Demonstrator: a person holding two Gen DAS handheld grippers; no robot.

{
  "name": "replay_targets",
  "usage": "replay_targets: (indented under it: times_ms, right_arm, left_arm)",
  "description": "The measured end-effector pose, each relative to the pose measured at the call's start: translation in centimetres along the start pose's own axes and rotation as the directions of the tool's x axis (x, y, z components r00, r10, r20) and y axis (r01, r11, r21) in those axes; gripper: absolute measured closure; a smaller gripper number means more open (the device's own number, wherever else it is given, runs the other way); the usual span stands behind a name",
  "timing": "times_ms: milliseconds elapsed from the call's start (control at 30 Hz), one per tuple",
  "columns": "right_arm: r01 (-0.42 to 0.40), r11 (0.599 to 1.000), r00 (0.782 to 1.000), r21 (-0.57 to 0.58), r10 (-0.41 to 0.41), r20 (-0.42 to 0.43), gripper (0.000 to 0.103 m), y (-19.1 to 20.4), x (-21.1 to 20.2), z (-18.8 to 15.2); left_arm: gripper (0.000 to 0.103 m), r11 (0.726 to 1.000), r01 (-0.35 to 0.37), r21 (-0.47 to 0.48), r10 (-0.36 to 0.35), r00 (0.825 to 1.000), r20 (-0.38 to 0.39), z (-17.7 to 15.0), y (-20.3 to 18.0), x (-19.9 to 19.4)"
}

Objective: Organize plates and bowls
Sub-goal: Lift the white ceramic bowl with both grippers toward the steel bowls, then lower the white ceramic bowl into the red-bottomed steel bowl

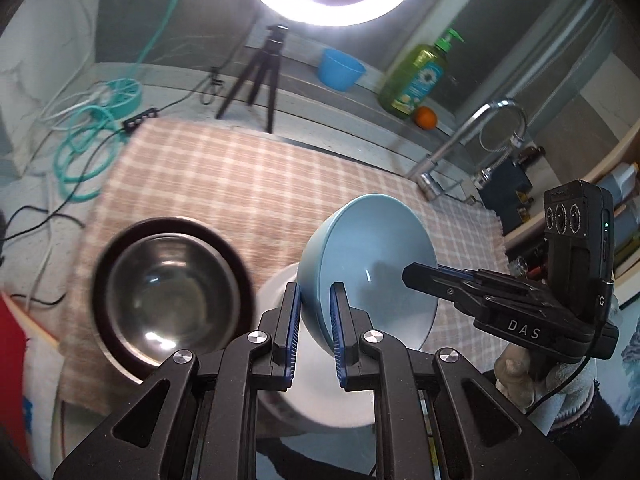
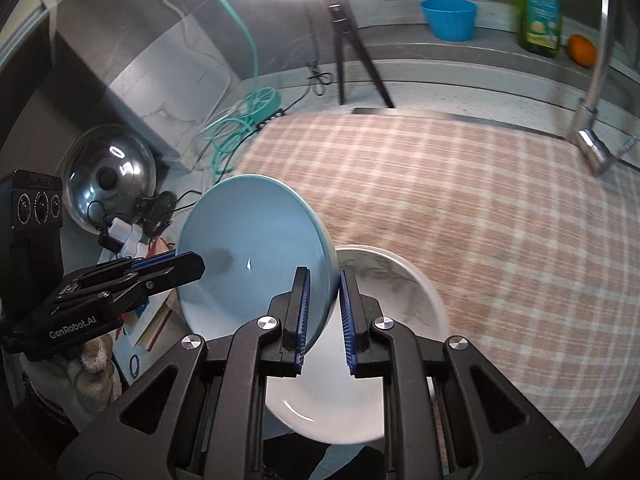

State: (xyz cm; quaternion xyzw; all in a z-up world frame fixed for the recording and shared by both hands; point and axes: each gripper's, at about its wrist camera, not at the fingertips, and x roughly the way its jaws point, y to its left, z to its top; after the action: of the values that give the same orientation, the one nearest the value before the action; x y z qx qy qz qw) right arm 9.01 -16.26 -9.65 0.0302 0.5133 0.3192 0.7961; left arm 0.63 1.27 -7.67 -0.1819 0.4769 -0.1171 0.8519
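I have the blue bowl [image 1: 372, 264] tipped on its side at centre frame in my left wrist view, and my left gripper [image 1: 314, 312] is clamped on its rim, one pad on either face of the wall. In my right wrist view the right gripper [image 2: 323, 308] is likewise closed on the opposite rim of that bowl (both tools gripping one dish). A white bowl [image 2: 400, 280] sits just beneath it on the checked cloth [image 2: 480, 200]. At lower left of the left view a steel bowl [image 1: 168, 296] rests inside a dark plate [image 1: 120, 240]
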Motion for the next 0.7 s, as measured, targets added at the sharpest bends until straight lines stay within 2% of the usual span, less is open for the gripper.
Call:
replay_targets:
  times_ms: [367, 700]
  right_arm:
    - [-0.034, 0.995, 0.997, -0.089, 0.028, -0.067, 0.088, 6.1, 5.5, 2.2]
    - [-0.022, 0.992, 0.992, -0.127, 0.006, -0.123, 0.088, 8.5, 8.9, 3.0]
  left_arm:
    - [0.090, 0.992, -0.052, -0.112, 0.053, 0.999, 0.008, -0.5, 6.8, -2.5]
    - [0.090, 0.985, -0.066, -0.158, 0.065, 0.998, -0.012, -0.8, 10.1, -2.7]
